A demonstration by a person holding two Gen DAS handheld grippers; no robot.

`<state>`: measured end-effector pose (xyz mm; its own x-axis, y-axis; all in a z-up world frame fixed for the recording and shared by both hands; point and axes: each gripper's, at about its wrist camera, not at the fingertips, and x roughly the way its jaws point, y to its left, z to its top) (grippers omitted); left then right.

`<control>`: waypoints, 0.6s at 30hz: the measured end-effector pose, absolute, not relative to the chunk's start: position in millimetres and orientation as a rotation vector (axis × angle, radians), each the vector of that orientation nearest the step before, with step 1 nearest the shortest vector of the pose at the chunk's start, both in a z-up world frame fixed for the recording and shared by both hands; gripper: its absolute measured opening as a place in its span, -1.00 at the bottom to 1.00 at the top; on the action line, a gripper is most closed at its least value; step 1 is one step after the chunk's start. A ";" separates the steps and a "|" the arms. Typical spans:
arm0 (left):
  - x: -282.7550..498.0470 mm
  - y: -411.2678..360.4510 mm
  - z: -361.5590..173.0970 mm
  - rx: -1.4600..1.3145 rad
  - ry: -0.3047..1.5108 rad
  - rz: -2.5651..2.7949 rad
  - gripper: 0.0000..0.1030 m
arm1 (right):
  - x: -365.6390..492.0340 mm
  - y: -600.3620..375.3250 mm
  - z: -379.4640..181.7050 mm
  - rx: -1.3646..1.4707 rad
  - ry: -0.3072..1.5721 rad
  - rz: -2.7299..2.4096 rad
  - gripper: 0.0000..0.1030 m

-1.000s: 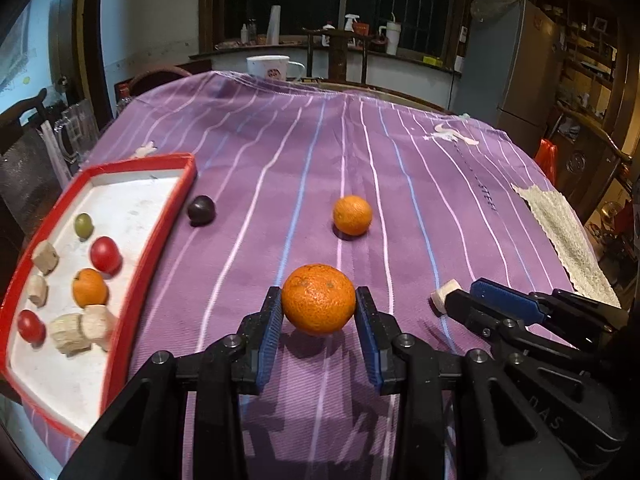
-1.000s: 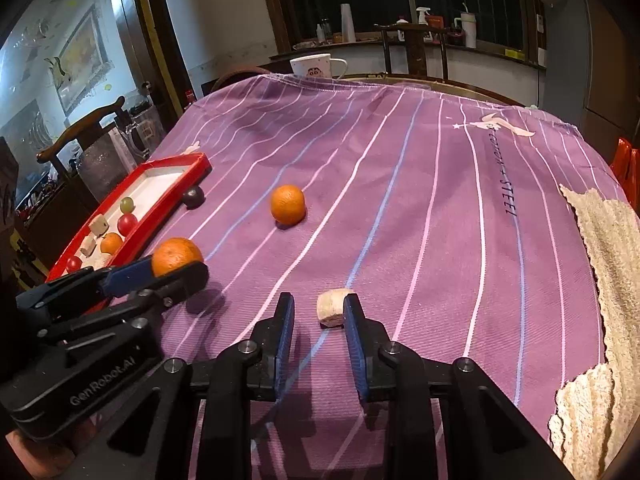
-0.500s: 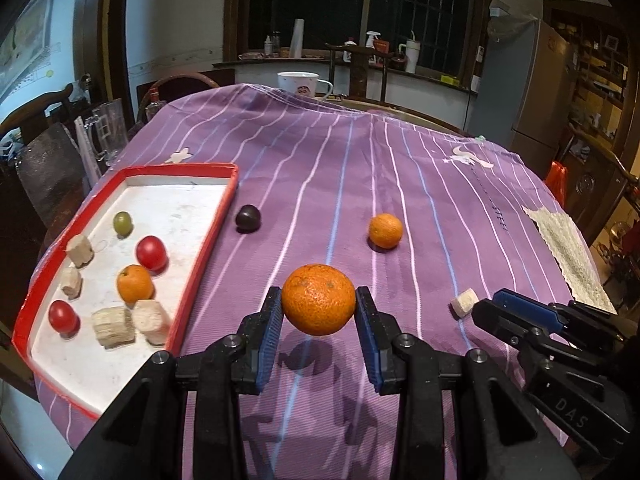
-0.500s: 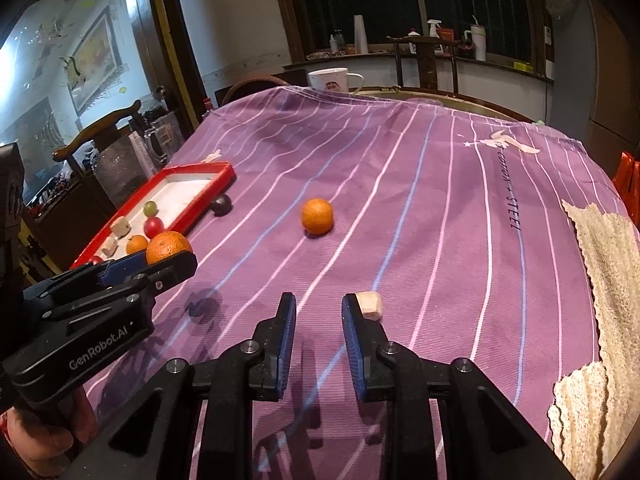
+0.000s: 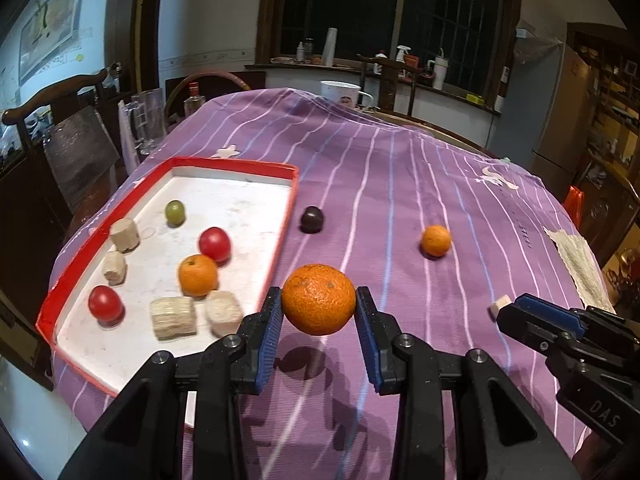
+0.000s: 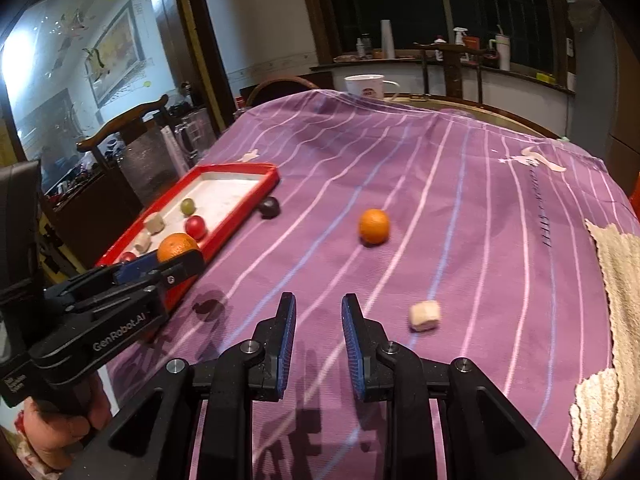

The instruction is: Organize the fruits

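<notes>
Left gripper (image 5: 319,322) is gripping a large orange (image 5: 319,298) between its fingers (image 5: 269,330), carrying it above the counter (image 5: 460,200) just beside the near right edge of the red tray (image 5: 286,216).

Right gripper (image 6: 319,338) is hovering with fingers apart and nothing between them; a pale chunk (image 6: 424,315) is lying just to its right.

Tray is already holding a small orange (image 5: 198,275), two red fruits, a green one and several pale chunks.

Remaining on the cloth: a dark plum (image 5: 312,219) by the tray's right edge, a second orange (image 5: 436,240) mid-counter, and the chunk.

Judgement: roughly two-thirds done.
</notes>
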<state>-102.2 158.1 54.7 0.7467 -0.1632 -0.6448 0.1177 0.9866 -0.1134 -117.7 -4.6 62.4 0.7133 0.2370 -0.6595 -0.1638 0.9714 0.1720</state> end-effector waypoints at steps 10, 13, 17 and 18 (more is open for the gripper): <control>-96.4 217.7 54.4 -0.125 0.684 -0.034 -0.32 | -103.5 52.7 74.9 0.021 0.715 0.321 -0.49; -92.8 239.3 52.9 -0.139 0.683 0.007 -0.32 | -98.3 73.8 73.2 -0.013 0.718 0.356 -0.49; -85.9 262.5 50.9 -0.142 0.688 0.057 -0.32 | -89.2 100.3 69.2 -0.047 0.727 0.404 -0.49; -84.6 268.5 49.9 -0.140 0.690 0.068 -0.32 | -88.9 104.5 69.1 -0.051 0.727 0.410 -0.49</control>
